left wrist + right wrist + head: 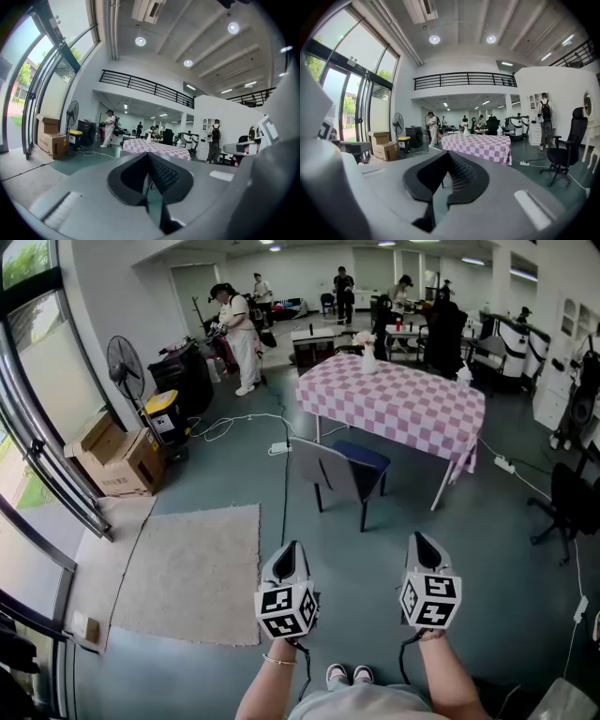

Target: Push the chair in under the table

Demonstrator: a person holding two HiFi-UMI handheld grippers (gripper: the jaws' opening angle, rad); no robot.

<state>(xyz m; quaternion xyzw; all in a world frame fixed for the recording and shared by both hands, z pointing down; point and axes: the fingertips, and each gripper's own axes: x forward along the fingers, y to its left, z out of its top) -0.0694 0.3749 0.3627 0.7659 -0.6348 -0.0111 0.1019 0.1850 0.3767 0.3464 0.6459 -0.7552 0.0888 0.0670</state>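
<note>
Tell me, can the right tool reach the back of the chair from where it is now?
Probably not yet. The right tool hangs well short of the chair, with only floor between them. Nothing seems to block the way, so a few steps forward should bring it there.

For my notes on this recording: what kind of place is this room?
Probably a large workshop or lab hall, not a home. It has a high ceiling with a balcony railing, cardboard boxes and a standing fan beside tall windows, and several people among equipment behind the checkered table.
</note>
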